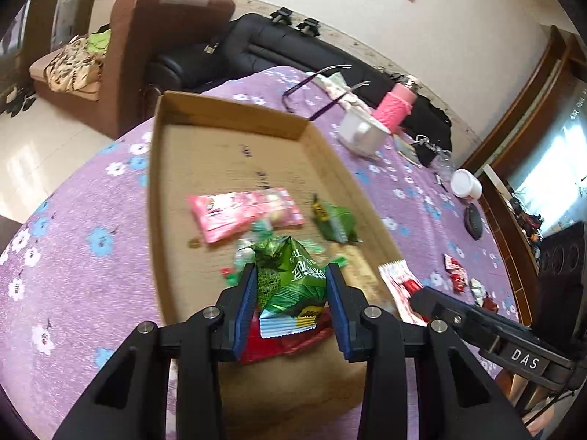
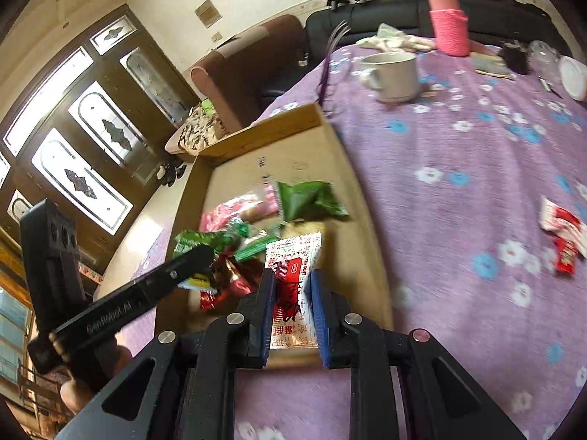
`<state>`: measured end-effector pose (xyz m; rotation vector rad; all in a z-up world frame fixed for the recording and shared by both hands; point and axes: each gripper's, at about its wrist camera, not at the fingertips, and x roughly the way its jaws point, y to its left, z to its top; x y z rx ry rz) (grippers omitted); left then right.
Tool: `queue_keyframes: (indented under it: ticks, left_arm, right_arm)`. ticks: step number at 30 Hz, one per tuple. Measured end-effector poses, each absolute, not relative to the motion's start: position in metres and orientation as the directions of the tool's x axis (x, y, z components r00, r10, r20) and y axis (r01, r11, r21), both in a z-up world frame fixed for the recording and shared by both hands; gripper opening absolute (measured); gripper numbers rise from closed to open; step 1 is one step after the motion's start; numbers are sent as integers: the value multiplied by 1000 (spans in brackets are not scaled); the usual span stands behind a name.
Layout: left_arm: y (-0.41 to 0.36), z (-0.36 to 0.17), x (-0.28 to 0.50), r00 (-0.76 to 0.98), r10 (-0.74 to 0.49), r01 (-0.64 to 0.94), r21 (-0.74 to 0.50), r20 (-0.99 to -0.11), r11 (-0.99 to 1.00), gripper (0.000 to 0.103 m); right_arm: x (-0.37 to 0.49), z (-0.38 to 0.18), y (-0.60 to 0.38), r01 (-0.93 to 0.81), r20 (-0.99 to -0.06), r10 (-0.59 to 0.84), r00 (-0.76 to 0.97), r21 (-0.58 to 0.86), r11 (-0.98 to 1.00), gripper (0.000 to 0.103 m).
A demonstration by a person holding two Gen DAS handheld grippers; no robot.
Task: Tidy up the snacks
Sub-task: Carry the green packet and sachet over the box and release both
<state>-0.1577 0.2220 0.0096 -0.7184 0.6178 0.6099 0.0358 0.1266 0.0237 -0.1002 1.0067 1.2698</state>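
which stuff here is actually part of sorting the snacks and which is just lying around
Part of the job: cardboard tray, green snack packet in the left gripper, red-and-white sachet in the right gripper, pink packet, loose red sachets on the cloth.

Lying about: white mug, pink bottle, glasses.

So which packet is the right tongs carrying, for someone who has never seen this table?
Start at the cardboard tray on the purple flowered tablecloth. At its near end, the right tongs pinch a white and red sachet with a zigzag edge. The packets nearest it in the tray are green or shiny red; it alone is white with red print.
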Motion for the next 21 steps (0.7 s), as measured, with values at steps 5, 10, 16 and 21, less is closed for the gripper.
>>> queue_keyframes:
  ticks: [5, 10, 16, 21]
  left_arm:
    - [228, 2, -159, 655, 280, -696, -416, -702, 585, 36]
    - [228, 1, -159, 659, 284, -693, -414, -697, 591, 36]
    - [229, 2, -162, 663, 286, -692, -421, -692, 586, 37]
    - [226, 11, -163, 662, 308, -699, -414, -684, 583, 43]
  right_arm:
    - [34, 13, 157, -822, -690, 723, -40, 434, 369, 22]
    - [30, 12, 168, -825, -685, 728, -29, 428, 370, 24]
    - [25, 15, 164, -847, -674, 739, -20, 404, 346, 26]
    - [28, 24, 148, -847, -655, 755, -19, 413, 336, 39]
